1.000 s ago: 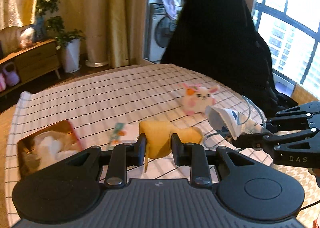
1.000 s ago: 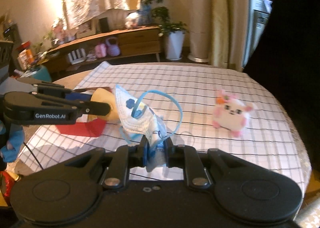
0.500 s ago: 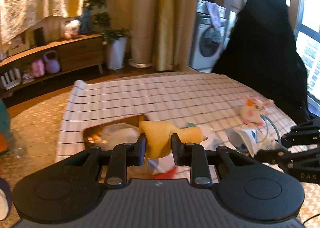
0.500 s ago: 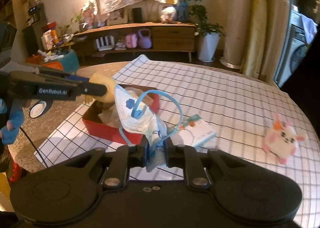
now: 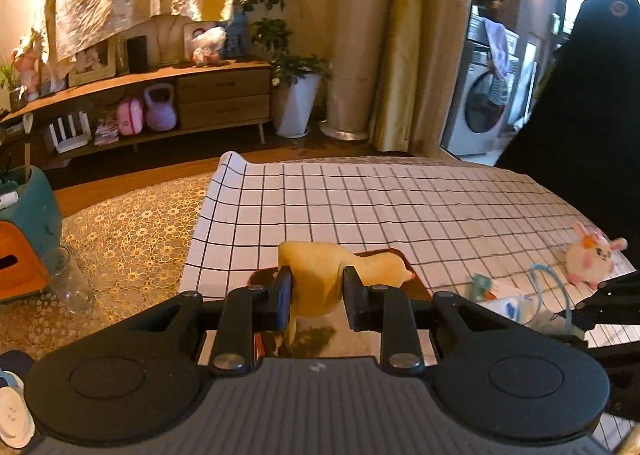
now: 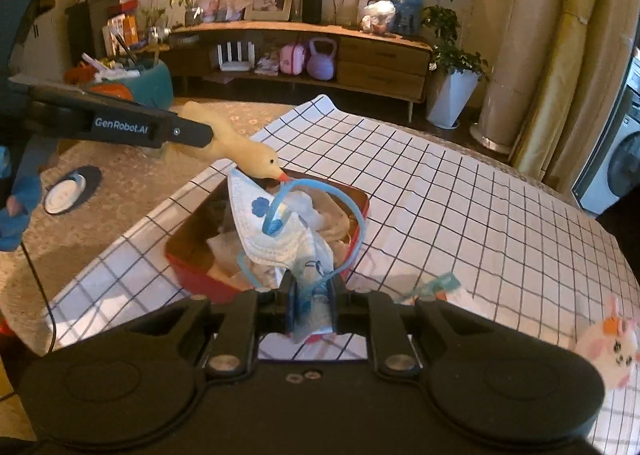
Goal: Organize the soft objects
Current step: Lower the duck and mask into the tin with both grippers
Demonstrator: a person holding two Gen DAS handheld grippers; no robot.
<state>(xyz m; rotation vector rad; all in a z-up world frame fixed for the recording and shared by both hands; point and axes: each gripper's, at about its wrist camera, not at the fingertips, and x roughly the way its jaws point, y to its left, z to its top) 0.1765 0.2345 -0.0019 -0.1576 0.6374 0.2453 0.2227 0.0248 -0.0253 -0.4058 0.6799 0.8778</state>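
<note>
The left gripper [image 5: 316,293] fingers grip a yellow duck toy [image 5: 320,279]; the right gripper [image 6: 312,297] fingers grip a face mask [image 6: 276,231], a red box [image 6: 192,273] just beyond them.

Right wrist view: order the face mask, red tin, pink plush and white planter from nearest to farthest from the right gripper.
1. Face mask, clamped in the right gripper.
2. Red tin, just ahead, below the mask.
3. Pink plush, on the cloth at far right.
4. White planter, on the floor beyond the table.
</note>
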